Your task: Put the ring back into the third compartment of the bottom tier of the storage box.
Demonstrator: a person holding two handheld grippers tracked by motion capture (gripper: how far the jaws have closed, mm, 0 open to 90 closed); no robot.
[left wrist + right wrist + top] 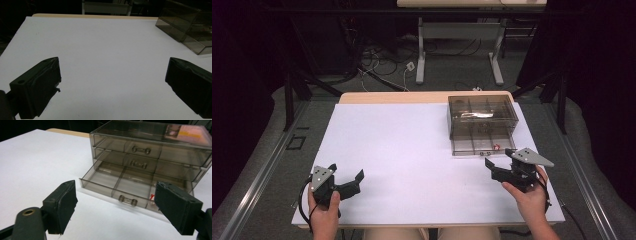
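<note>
A smoky clear drawer unit stands on the white table at the back right. Its two upper drawers are pushed in; the bottom drawer is pulled out, with a small handle on its front. A tiny red item lies in the drawer's right compartment. My right gripper is open just in front of that drawer, jaws wide apart and empty. My left gripper is open near the table's front left, nothing between its jaws. The drawer unit sits far off to its right.
A pale wooden strip edges the table's far side. Beyond it are a grey table frame and loose cables on the floor. Dark stands flank the table. A label or card shows through the unit's top.
</note>
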